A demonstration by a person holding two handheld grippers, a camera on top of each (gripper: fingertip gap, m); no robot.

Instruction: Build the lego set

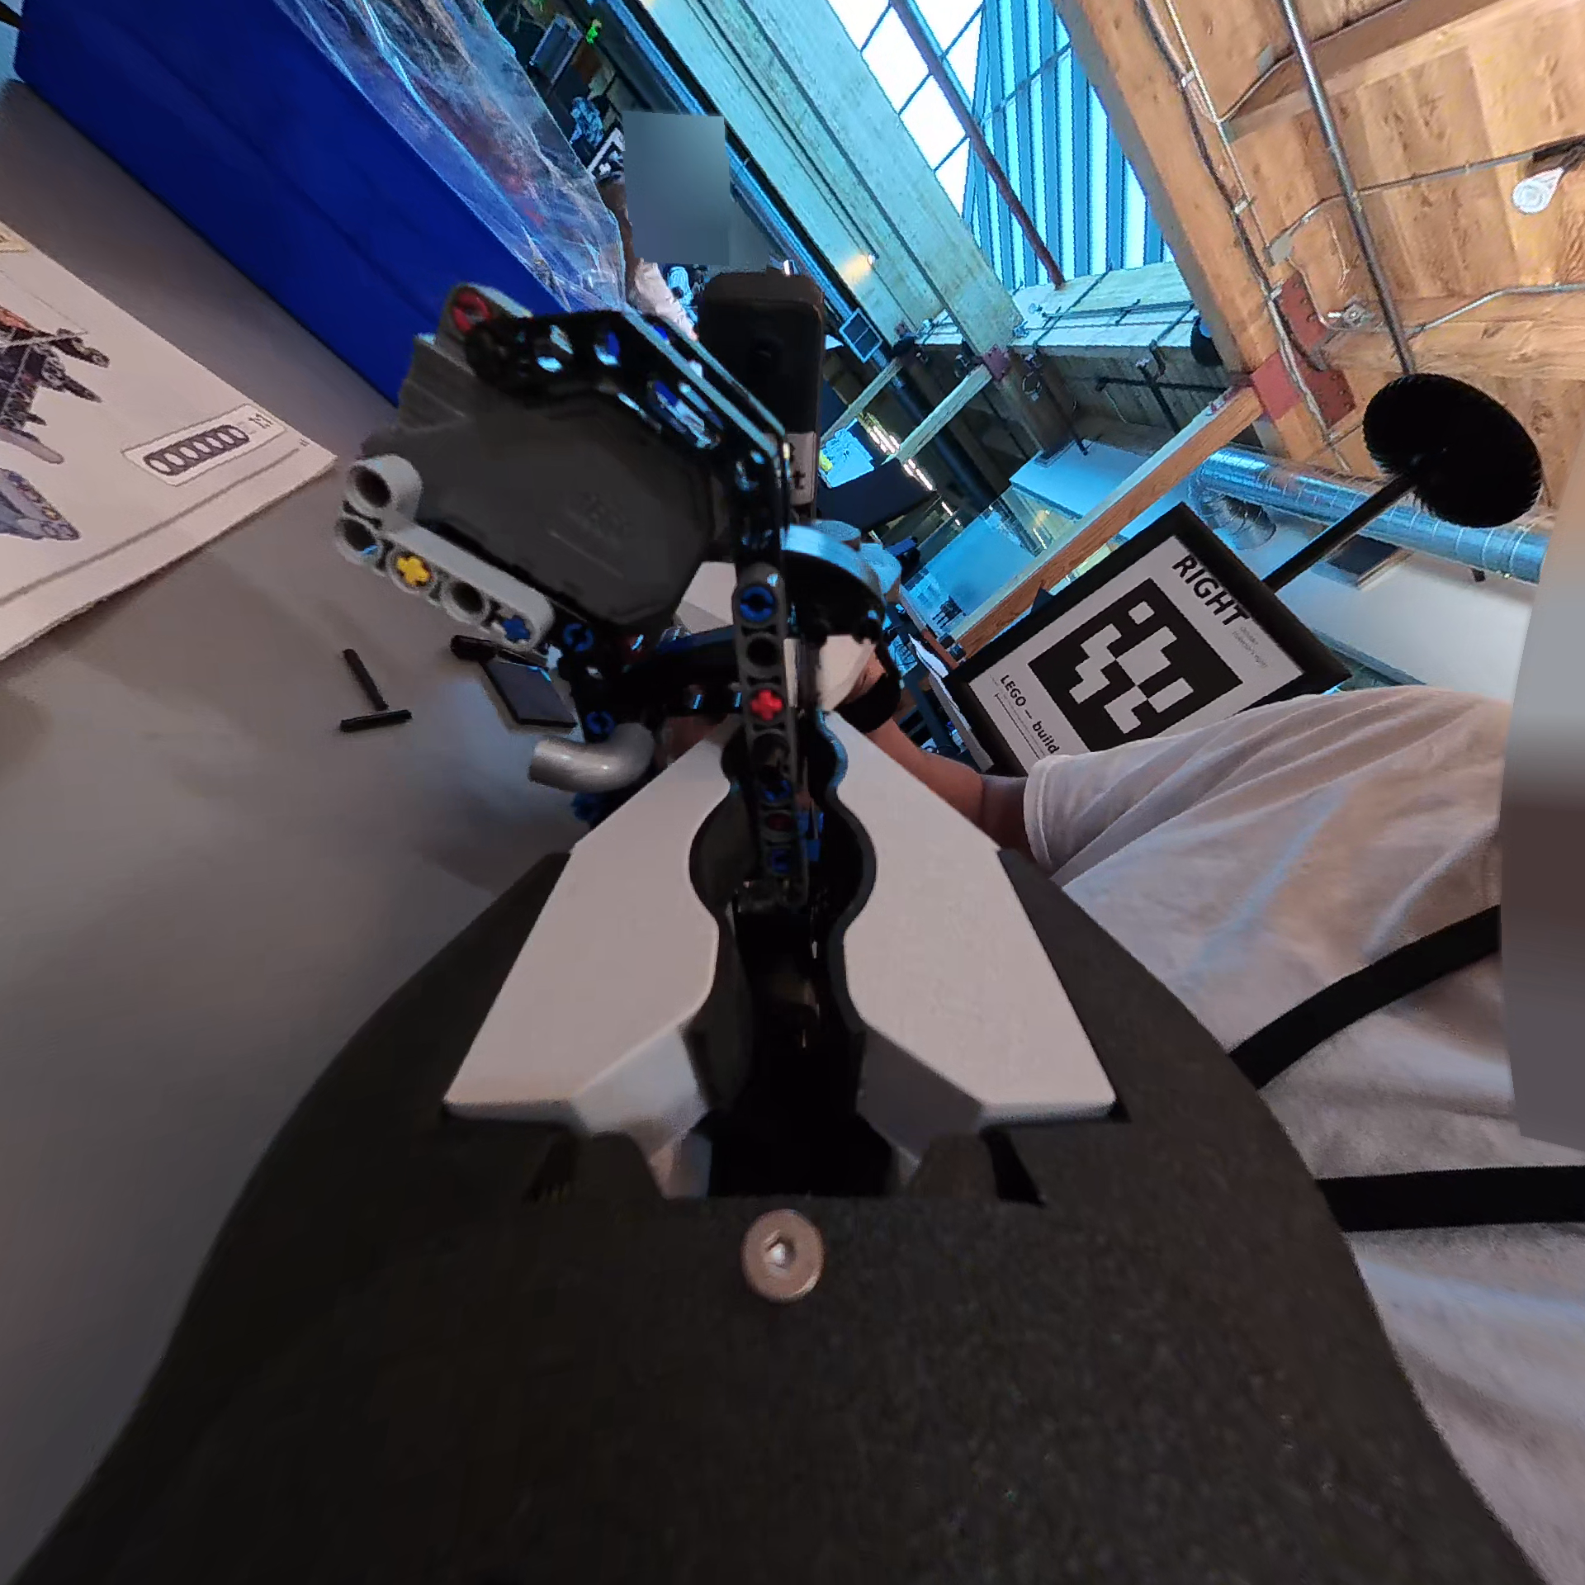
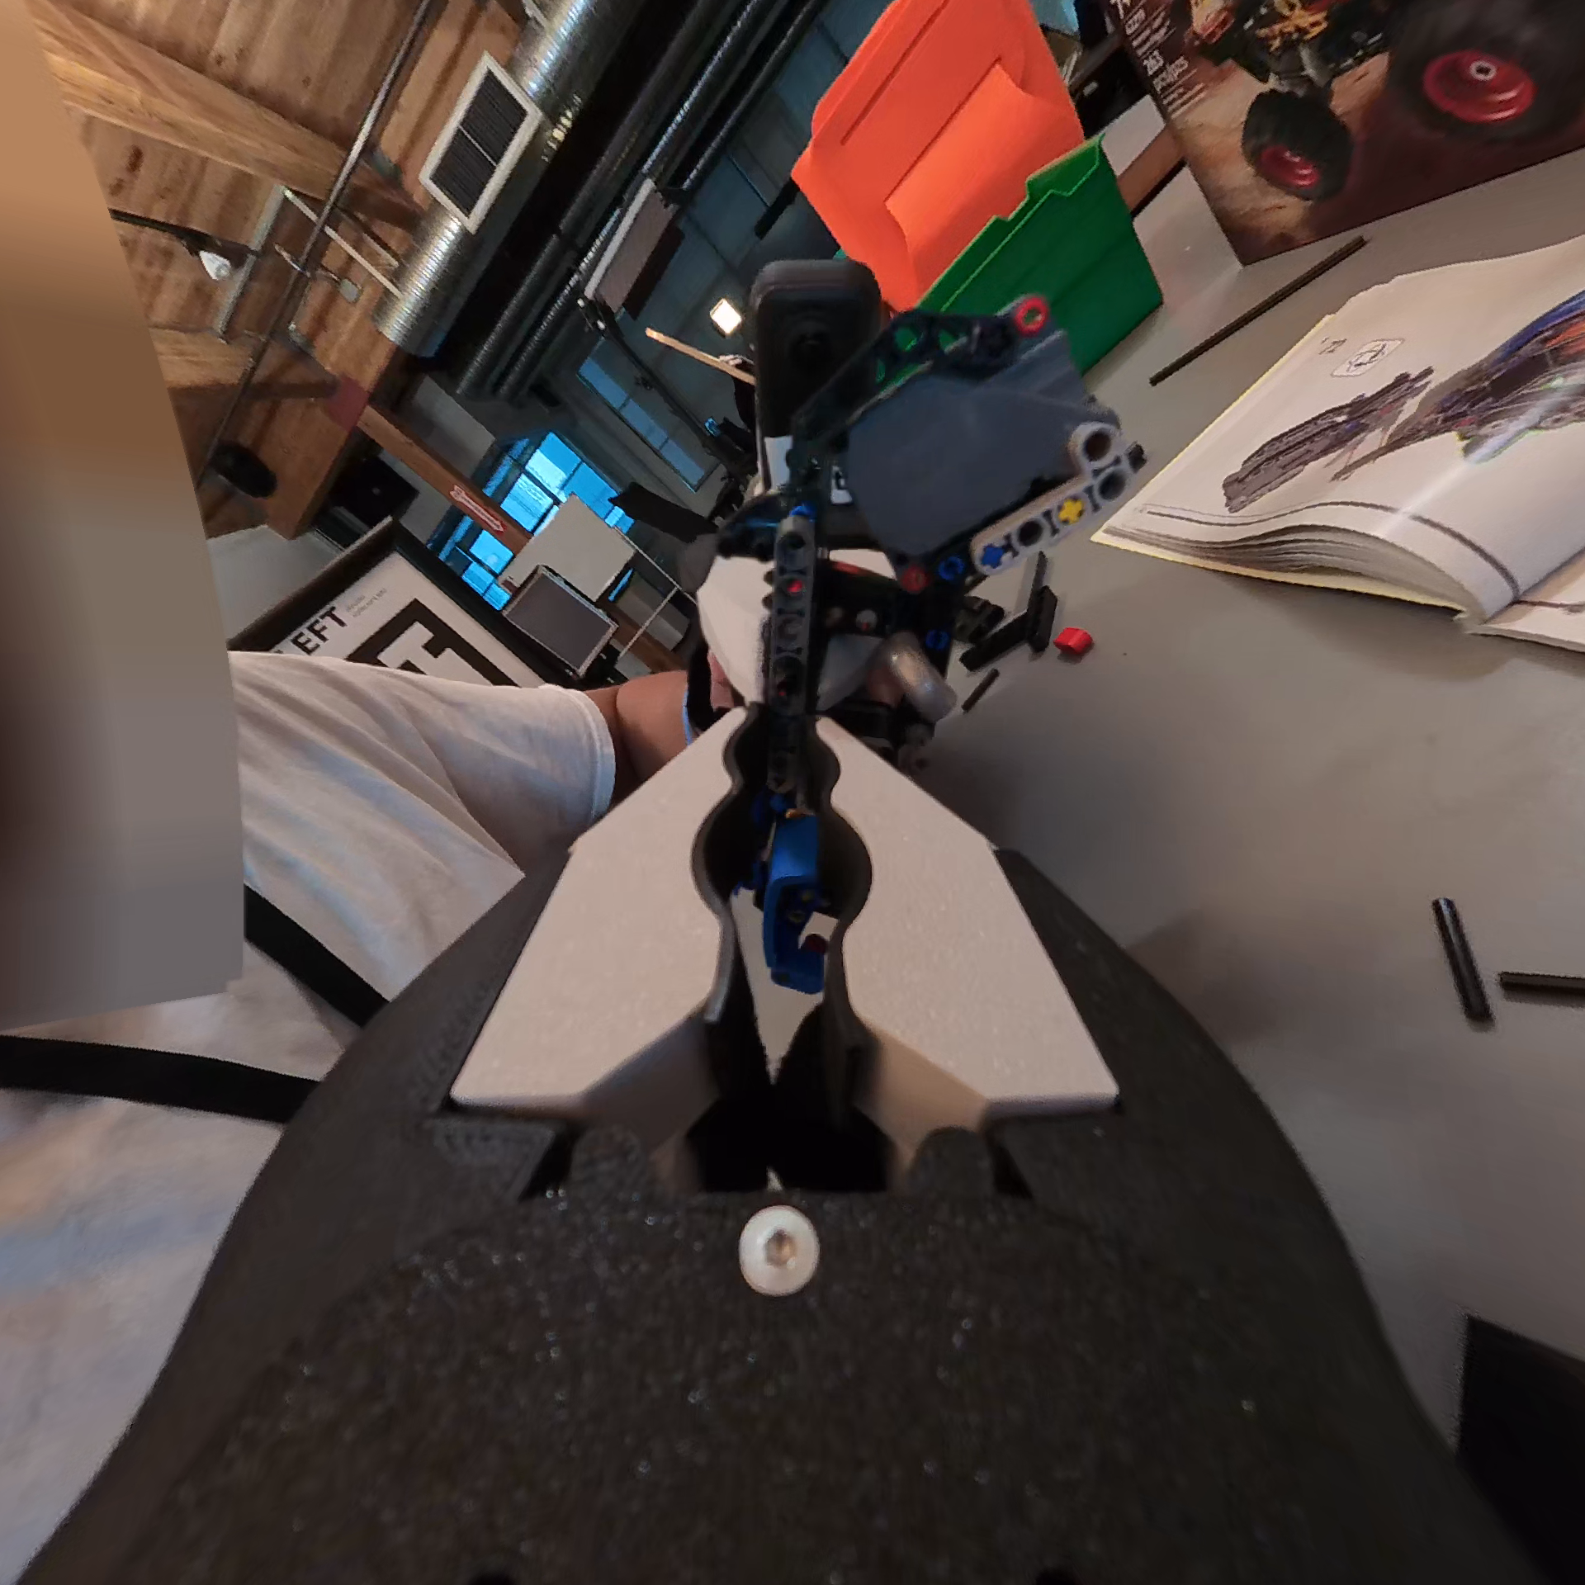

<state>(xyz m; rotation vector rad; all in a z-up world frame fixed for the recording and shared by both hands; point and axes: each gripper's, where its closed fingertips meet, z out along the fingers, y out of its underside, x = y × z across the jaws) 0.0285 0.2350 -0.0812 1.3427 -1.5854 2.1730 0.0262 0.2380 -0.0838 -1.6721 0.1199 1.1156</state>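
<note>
Lego assembly (image 1: 592, 523), a dark grey block with a black perforated beam (image 1: 759, 686) and a light grey beam (image 1: 446, 575) carrying yellow and blue pins, is hanging above the grey counter (image 1: 214, 858), gripped from both ends. The left gripper (image 1: 776, 858) is clamping narrowly on the black beam's lower end; the right gripper (image 2: 785, 858) is closing narrowly on the same beam around a blue piece (image 2: 793, 892). Judging by this, the model is being turned or steadied for the next part. Both grips should be staying firm and square so the beam is not twisting. Loose black axles (image 2: 1458, 956), a red piece (image 2: 1072, 641) and the open instruction booklet (image 2: 1372, 480) are lying nearby.
</note>
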